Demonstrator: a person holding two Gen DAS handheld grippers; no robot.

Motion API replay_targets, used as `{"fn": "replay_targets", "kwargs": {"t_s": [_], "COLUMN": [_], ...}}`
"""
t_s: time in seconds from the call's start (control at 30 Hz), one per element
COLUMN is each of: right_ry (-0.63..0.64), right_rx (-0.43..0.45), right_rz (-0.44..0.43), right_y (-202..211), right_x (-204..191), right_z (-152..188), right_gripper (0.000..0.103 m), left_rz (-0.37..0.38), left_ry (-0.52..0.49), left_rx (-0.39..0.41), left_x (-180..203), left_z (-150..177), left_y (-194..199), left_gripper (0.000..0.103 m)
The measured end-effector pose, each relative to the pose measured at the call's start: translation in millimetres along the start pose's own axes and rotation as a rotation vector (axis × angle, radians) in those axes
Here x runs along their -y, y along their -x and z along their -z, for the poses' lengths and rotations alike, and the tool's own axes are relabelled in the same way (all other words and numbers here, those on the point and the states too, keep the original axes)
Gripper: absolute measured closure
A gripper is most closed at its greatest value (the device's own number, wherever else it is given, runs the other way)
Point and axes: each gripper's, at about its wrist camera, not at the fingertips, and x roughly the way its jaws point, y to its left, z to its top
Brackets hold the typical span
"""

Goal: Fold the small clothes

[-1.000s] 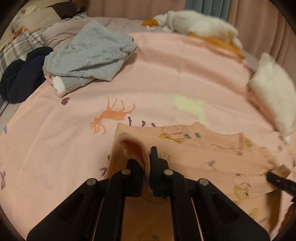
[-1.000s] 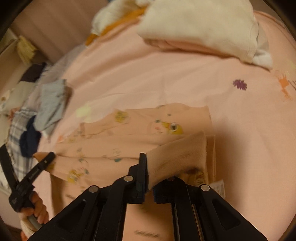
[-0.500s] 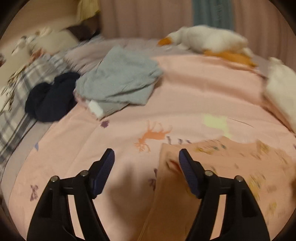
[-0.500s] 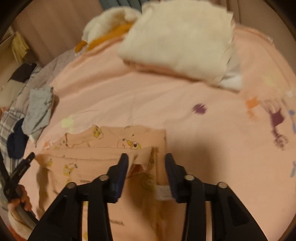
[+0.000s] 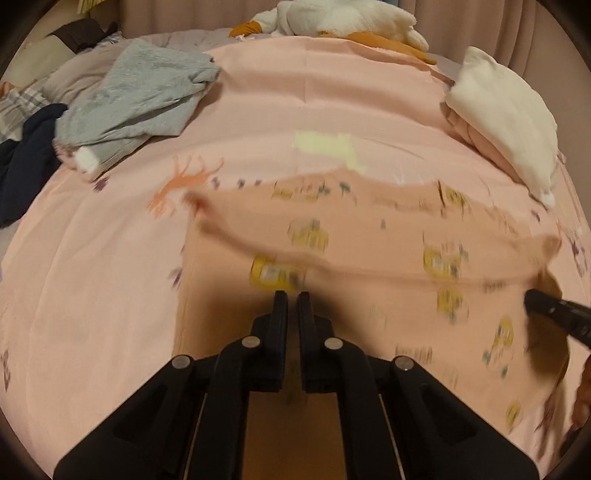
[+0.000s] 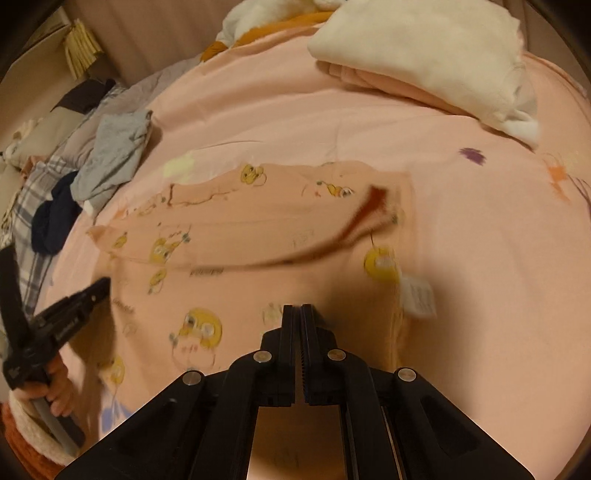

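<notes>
A small peach garment with yellow cartoon prints (image 5: 369, 236) (image 6: 236, 229) lies spread on the pink bedsheet (image 5: 295, 110) (image 6: 480, 258), its far part folded over toward me, blurred by motion. My left gripper (image 5: 291, 295) is shut at the garment's near edge; no cloth shows between its jaws. My right gripper (image 6: 297, 308) is shut just above the garment, empty. The right gripper's tip also shows in the left wrist view (image 5: 554, 306), and the left gripper in the right wrist view (image 6: 66, 314). A white care label (image 6: 417, 295) sticks out at the garment's right edge.
A grey garment (image 5: 140, 96) (image 6: 114, 155) and a dark navy one (image 5: 26, 162) (image 6: 55, 218) lie at the left. Folded cream and pink clothes (image 5: 506, 114) (image 6: 424, 55) are stacked at the right. A white and orange plush toy (image 5: 340, 18) lies at the far edge.
Both grippers let go of the garment's corners half a second ago, then shut again. The folded-over flap has dropped onto the garment. Both grippers have pulled back toward the near edge.
</notes>
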Motion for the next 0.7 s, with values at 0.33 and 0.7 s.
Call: {"fn": "replay_targets", "kwargs": {"t_s": [0.33, 0.7], "right_ry": [-0.104, -0.161], "right_rx": [0.040, -0.007], "right_rz": [0.023, 0.034], "right_y": [-49, -19], "right_x": [12, 24], "right_z": [-77, -82], "right_gripper": [0.101, 0.103], "left_rz": [0.001, -0.017], "left_ry": [0.257, 0.170], "left_rx": [0.029, 0.035], "left_x": [-33, -48], "left_z": [-68, -53], "left_y": [-63, -1], "left_gripper": [0.098, 0.095]}}
